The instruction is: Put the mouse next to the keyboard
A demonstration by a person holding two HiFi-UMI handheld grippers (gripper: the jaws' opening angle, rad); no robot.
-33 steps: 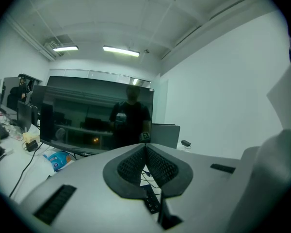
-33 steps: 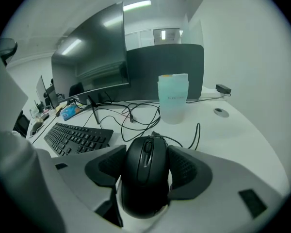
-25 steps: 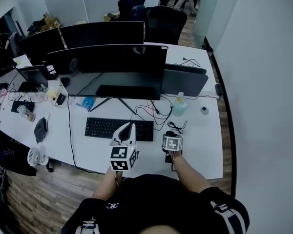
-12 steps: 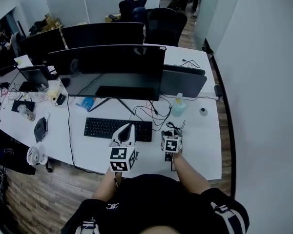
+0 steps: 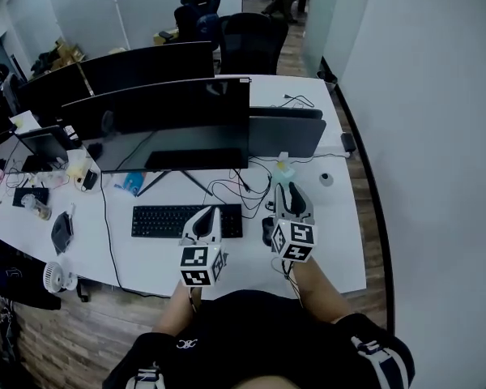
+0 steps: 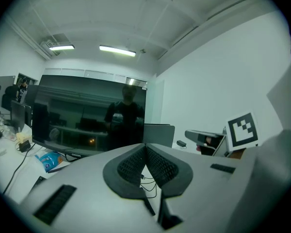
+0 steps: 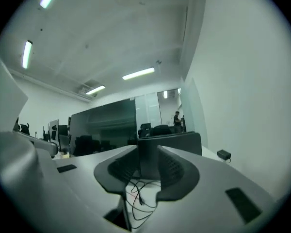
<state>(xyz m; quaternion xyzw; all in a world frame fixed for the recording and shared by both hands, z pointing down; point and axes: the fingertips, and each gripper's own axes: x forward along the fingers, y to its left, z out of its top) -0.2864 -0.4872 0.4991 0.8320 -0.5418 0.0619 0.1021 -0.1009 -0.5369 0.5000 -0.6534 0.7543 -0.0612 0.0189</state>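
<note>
The black keyboard [image 5: 186, 220] lies on the white desk [image 5: 332, 241] in front of the monitor. A dark mouse [image 5: 267, 230] sits on the desk just off the keyboard's right end. My right gripper [image 5: 290, 193] [image 7: 146, 160] hangs above and slightly right of the mouse, pointing away toward the cables. Its jaws are closing, a gap still shows between them, and nothing is in it. My left gripper [image 5: 209, 214] [image 6: 145, 149] hovers over the keyboard's right part with its pads meeting and nothing held.
A wide dark monitor [image 5: 158, 120] and a partition [image 5: 287, 134] stand behind the keyboard, with loose black cables [image 5: 239, 186] between. A pale bottle [image 5: 283, 167] and a small round object [image 5: 326, 179] sit at the right. Clutter fills the desk's left end [image 5: 40, 185].
My right gripper has risen off the mouse and swung forward, leaving the mouse bare beside the keyboard. The left gripper has hardly moved.
</note>
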